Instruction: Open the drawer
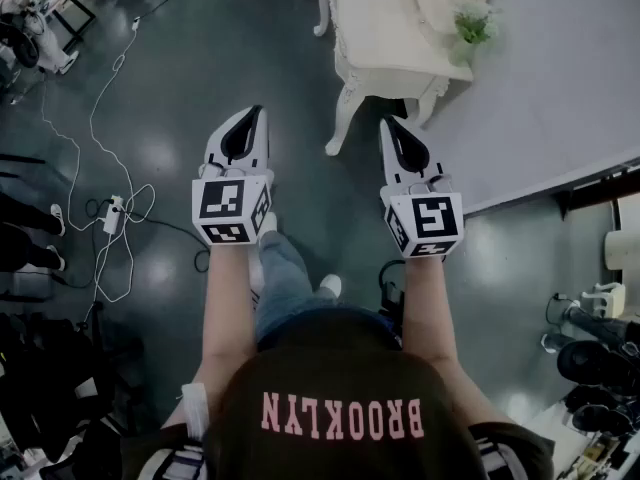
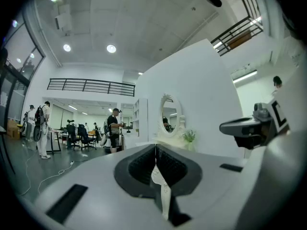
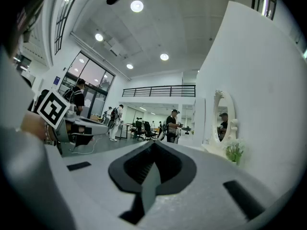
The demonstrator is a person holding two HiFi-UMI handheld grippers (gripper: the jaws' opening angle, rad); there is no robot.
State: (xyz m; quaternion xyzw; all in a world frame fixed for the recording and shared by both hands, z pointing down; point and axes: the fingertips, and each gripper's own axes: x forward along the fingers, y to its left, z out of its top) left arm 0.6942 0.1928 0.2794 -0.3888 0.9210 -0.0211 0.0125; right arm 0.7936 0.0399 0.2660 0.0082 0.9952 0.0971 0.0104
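Note:
A cream dressing table (image 1: pixel 385 38) with carved legs stands ahead of me against a white partition. Its top carries an oval mirror (image 2: pixel 169 114) and a small green plant (image 1: pixel 472 23). I cannot make out the drawer front in any view. My left gripper (image 1: pixel 256 114) is held level over the floor short of the table, jaws shut with nothing between them (image 2: pixel 156 147). My right gripper (image 1: pixel 388 121) is beside it at the same height, also shut and empty (image 3: pixel 154 145). Both point towards the table, about a leg's length from it.
White cables and a power strip (image 1: pixel 113 213) lie on the dark floor to the left. The white partition (image 1: pixel 560 88) runs along the right. Dark equipment (image 1: pixel 600 363) sits at the lower right. People (image 2: pixel 114 128) and office chairs are far back in the hall.

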